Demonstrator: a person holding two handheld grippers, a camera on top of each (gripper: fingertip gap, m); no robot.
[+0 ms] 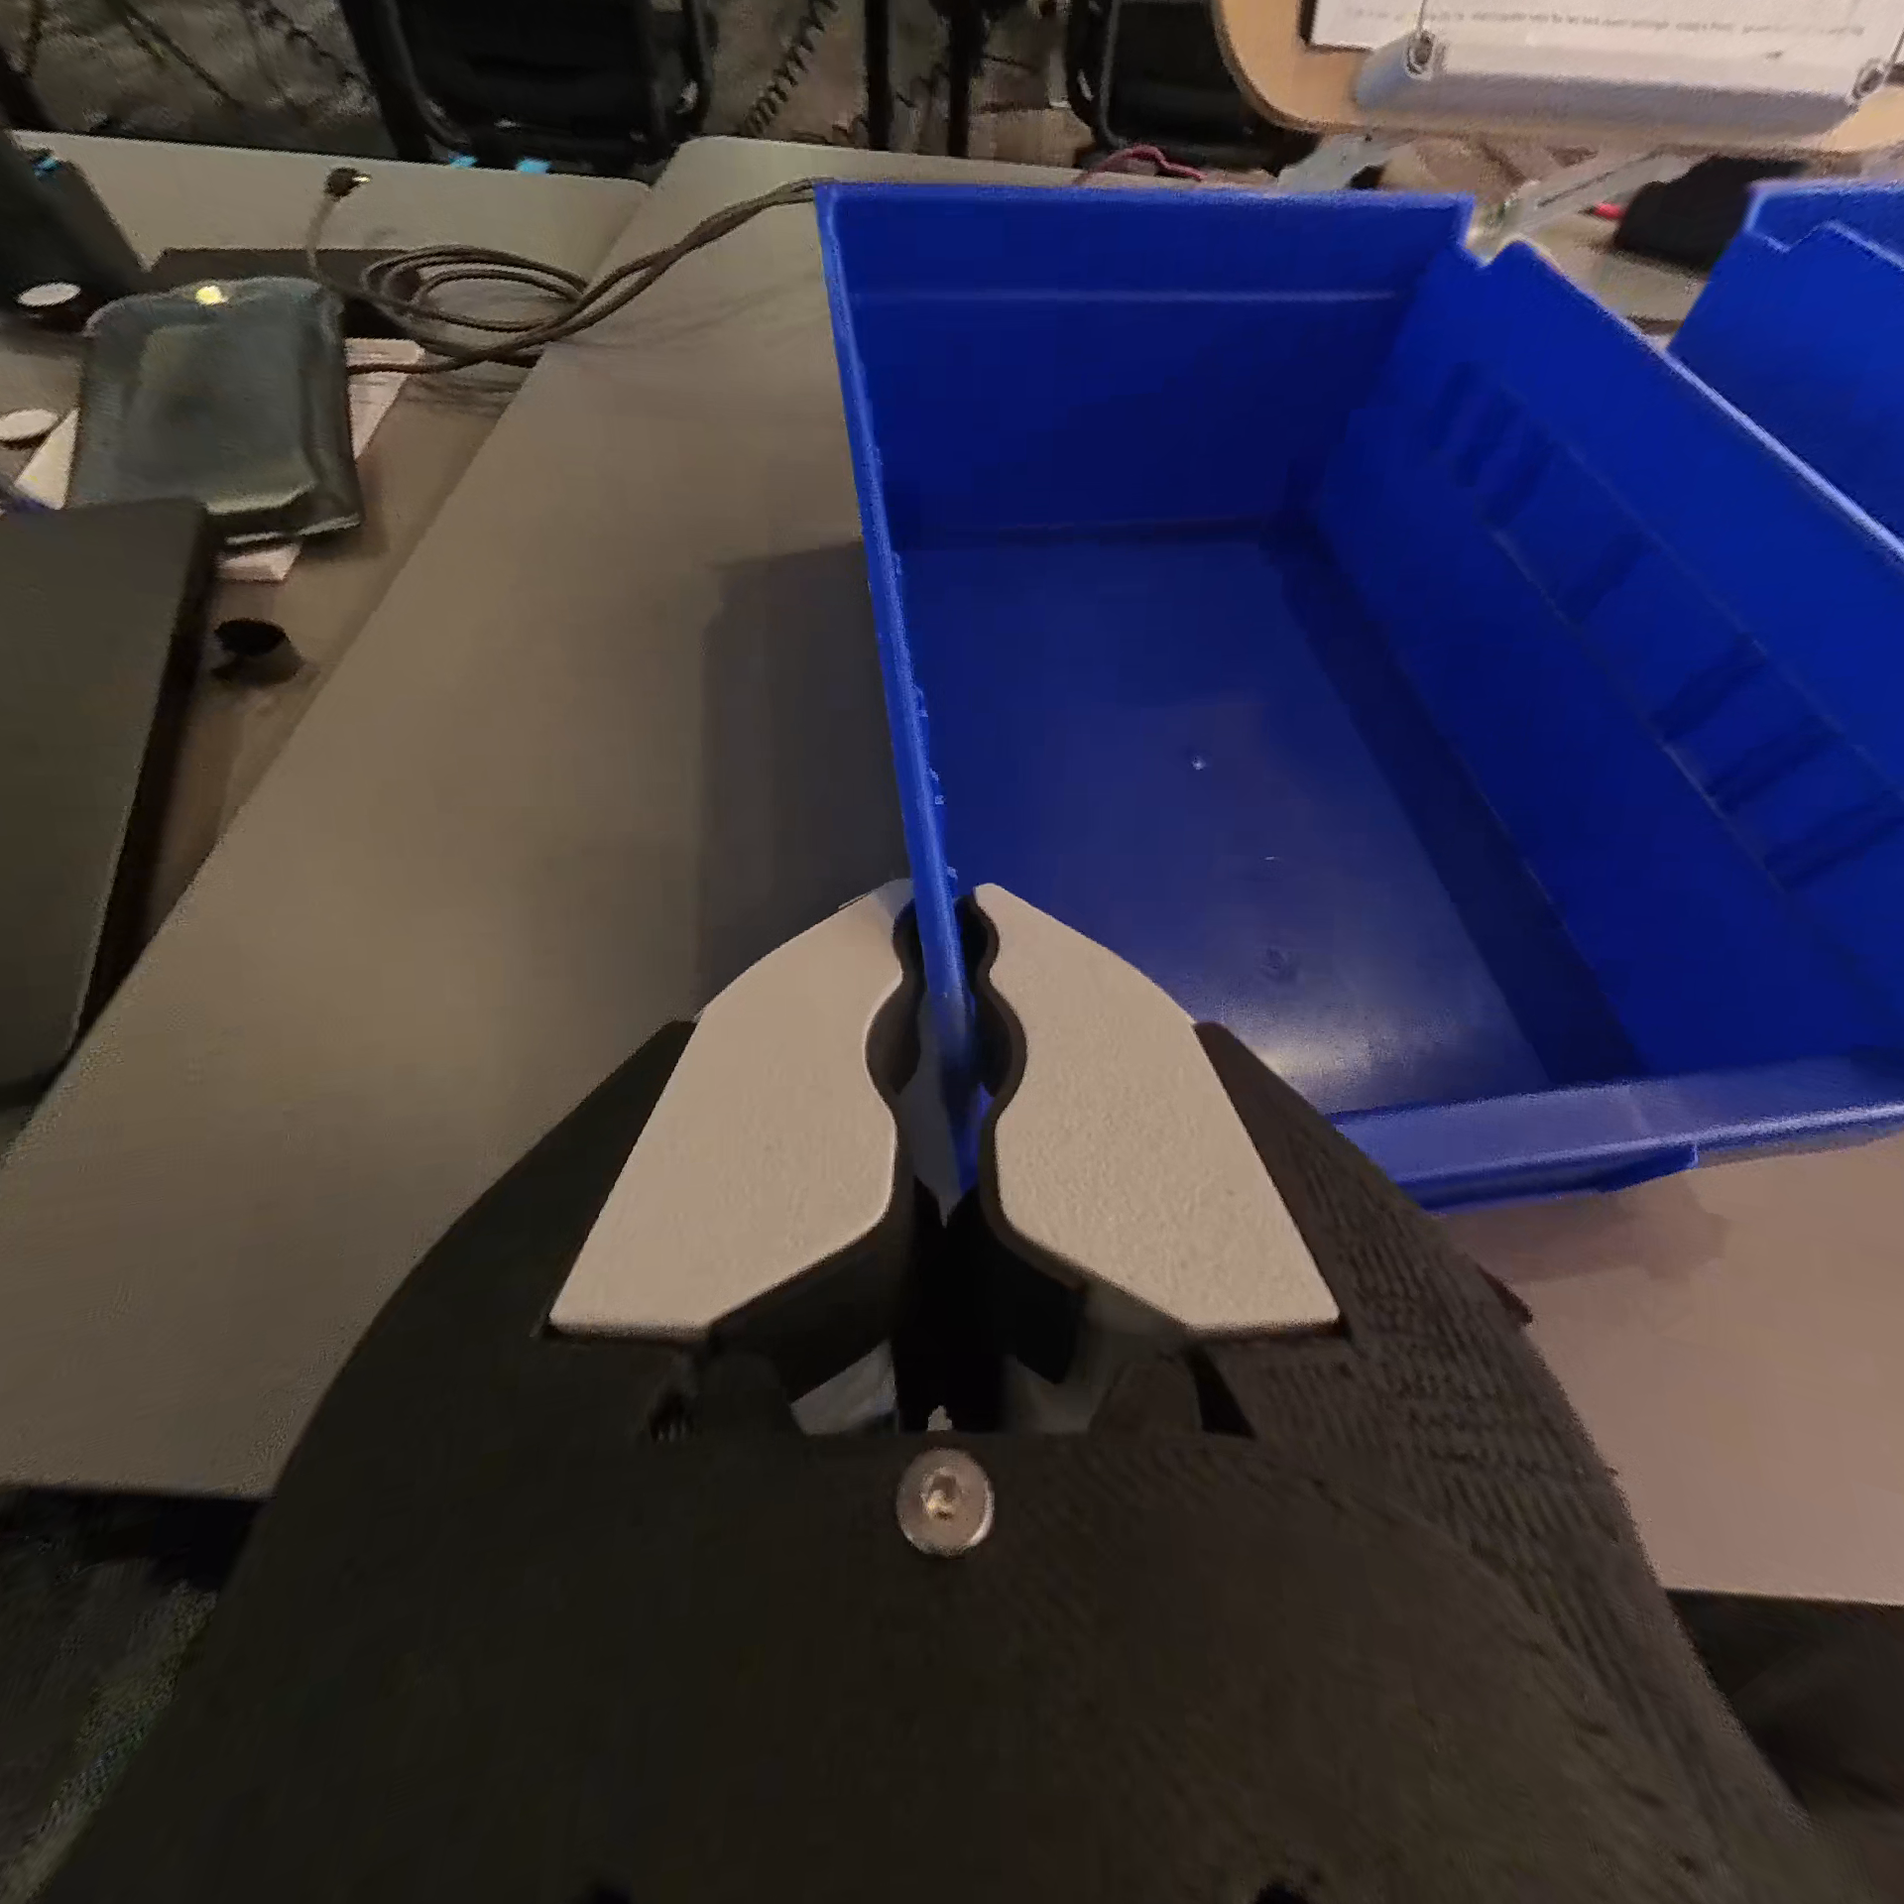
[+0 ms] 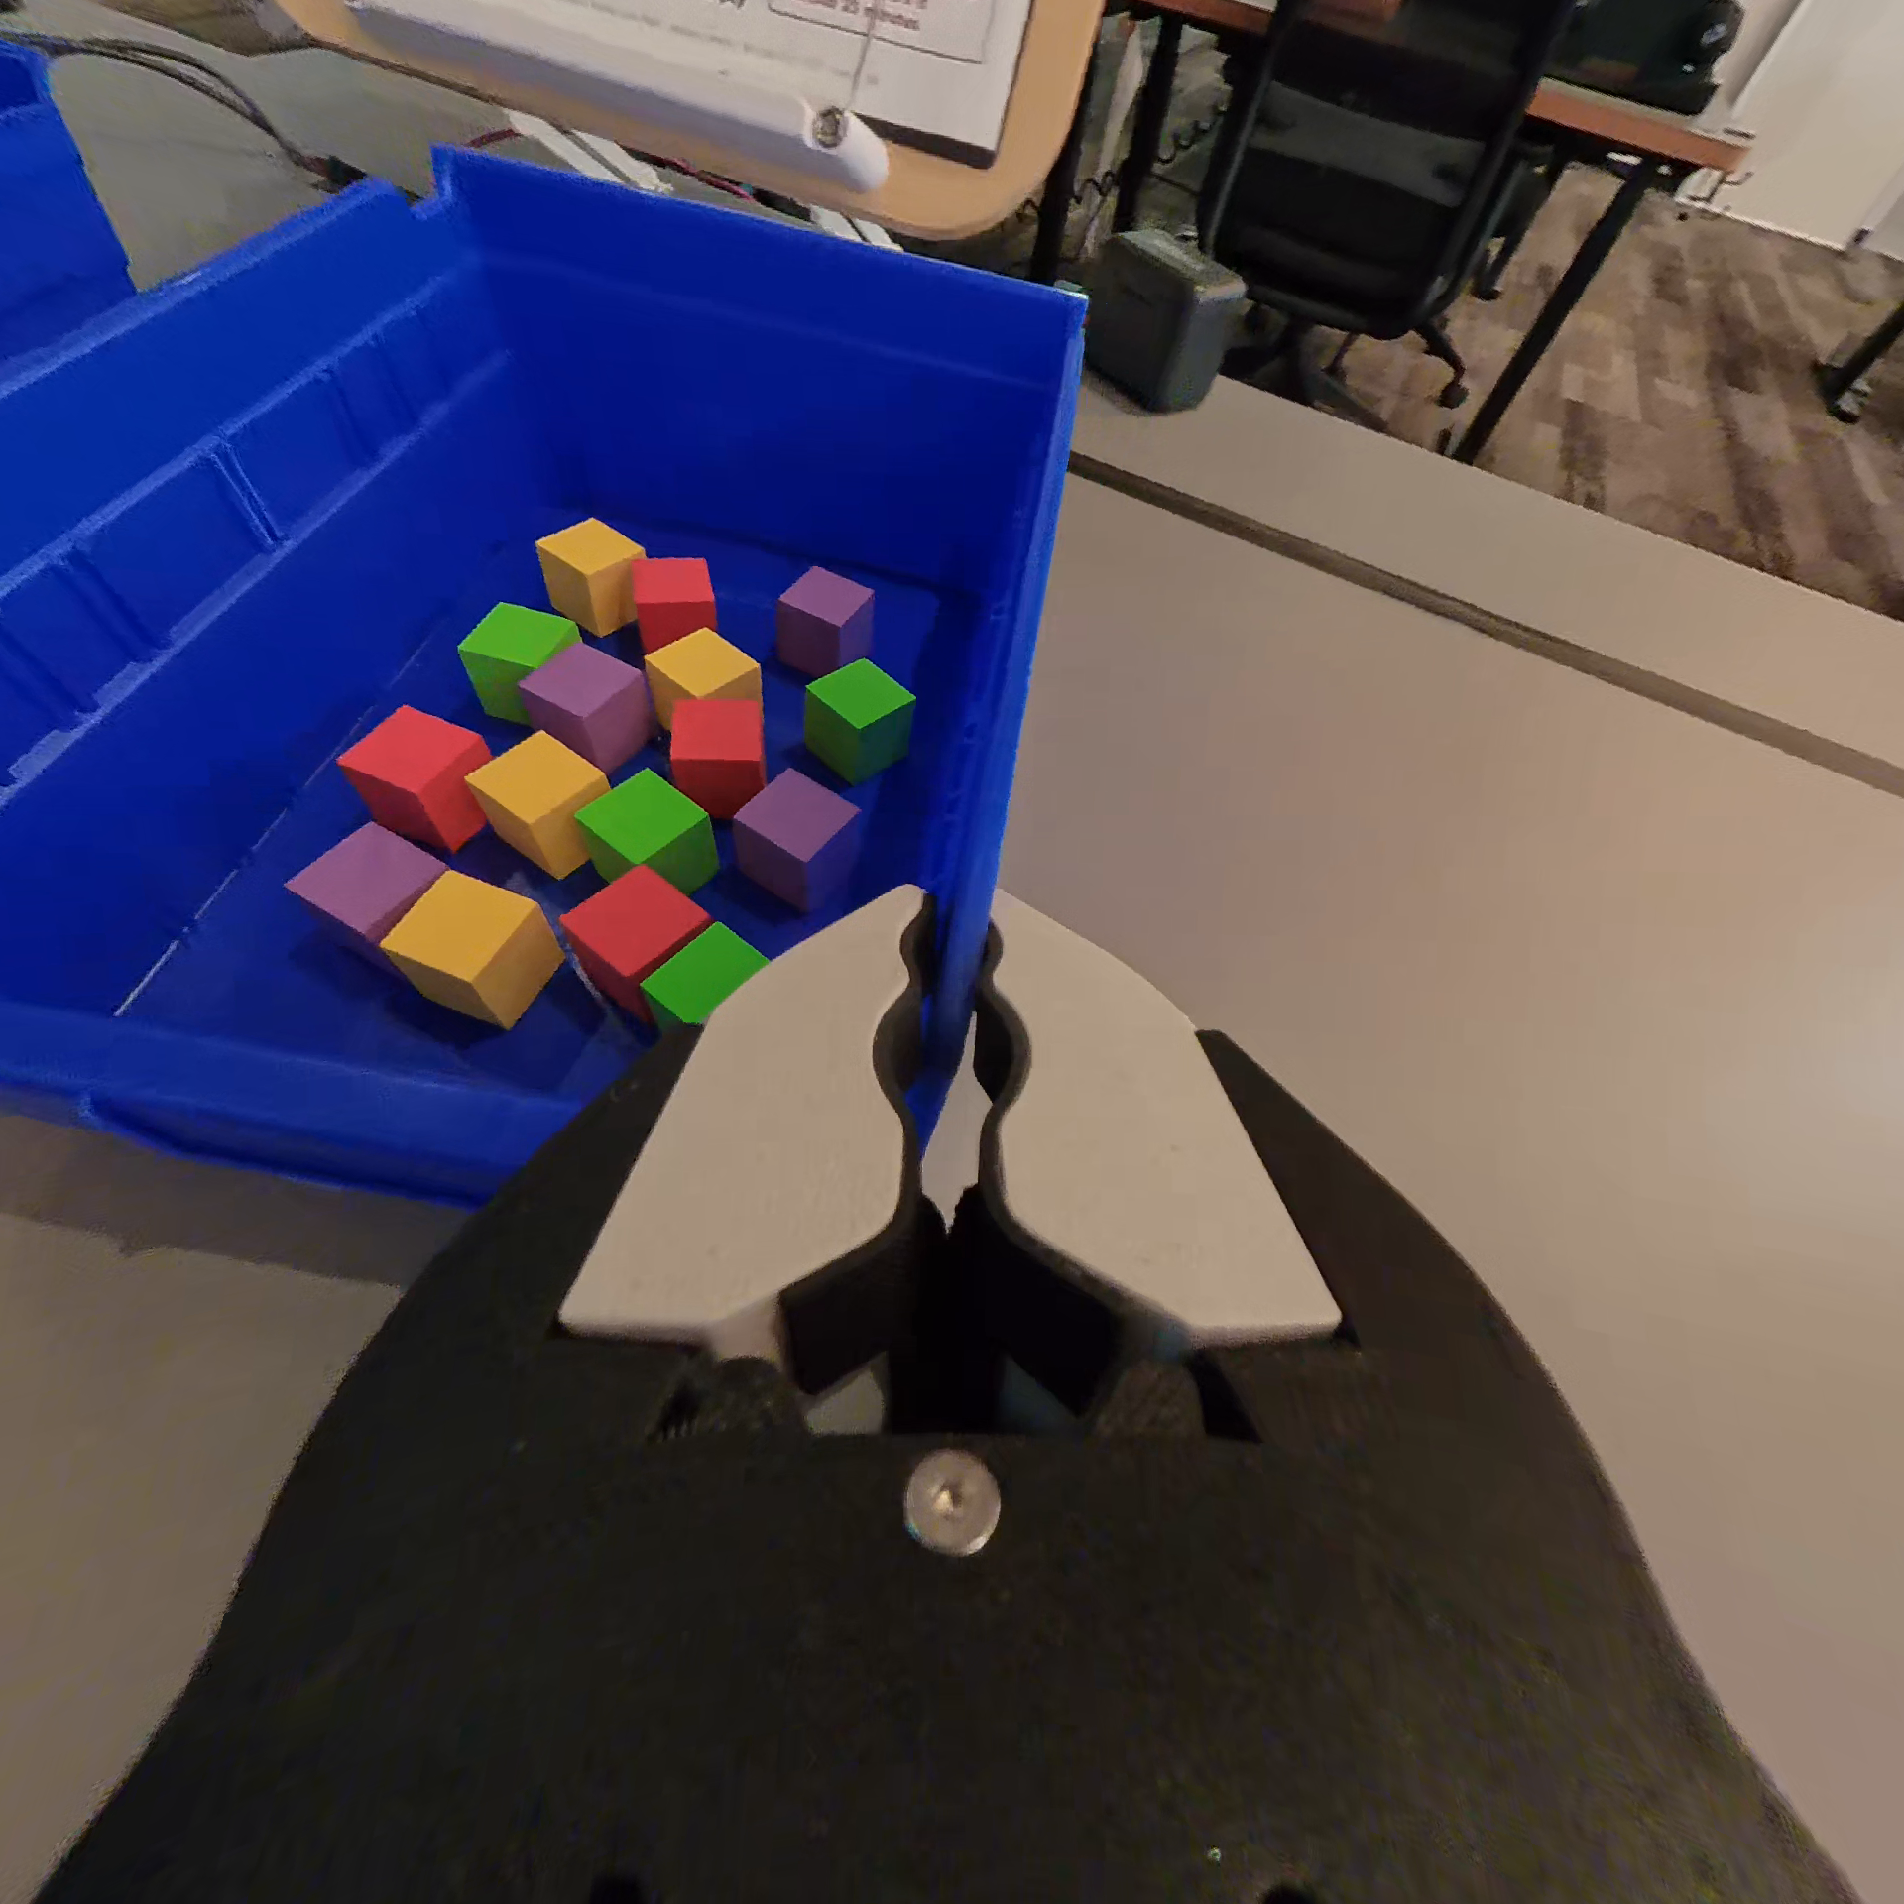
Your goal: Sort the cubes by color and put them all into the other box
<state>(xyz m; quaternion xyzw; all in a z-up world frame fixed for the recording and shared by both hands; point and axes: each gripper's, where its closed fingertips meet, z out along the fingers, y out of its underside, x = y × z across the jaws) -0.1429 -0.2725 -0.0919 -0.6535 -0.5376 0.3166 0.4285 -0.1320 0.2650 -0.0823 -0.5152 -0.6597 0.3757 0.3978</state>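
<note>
- Here, in the left wrist view, the left gripper (image 1: 940,917) is clamped onto the left side wall of an empty blue bin (image 1: 1236,783), its grey fingers (image 1: 783,1113) pressed nearly together with only the thin plastic wall between them.
- One finger lies outside that wall, over the grey table (image 1: 495,927); the other lies inside the bin, above its bare floor.
- The bin sits on the table with its low front lip nearest the camera and its tall back wall farthest away.
- A second blue bin (image 1: 1813,340) stands just beside it at the right edge of the frame.
- Off to the left lie a coiled dark cable (image 1: 464,289) and a dark pouch (image 1: 216,412), well apart from the bin.
- In the right wrist view, the right gripper (image 2: 953,917) is closed in the same way on the right side wall of a blue bin (image 2: 721,340), one grey finger (image 2: 783,1113) inside and the other outside over the table (image 2: 1442,927).
- This bin holds a loose heap of small coloured cubes (image 2: 639,762) in red, yellow, green and purple, lying on its floor towards the right and front, several touching one another.
- A green cube (image 2: 701,969) is nearest the inner finger, partly hidden behind it.
- Another blue bin's corner (image 2: 52,206) shows at the far left.
- Beyond the table stands a black office chair (image 2: 1370,185) on a patterned floor.
</note>
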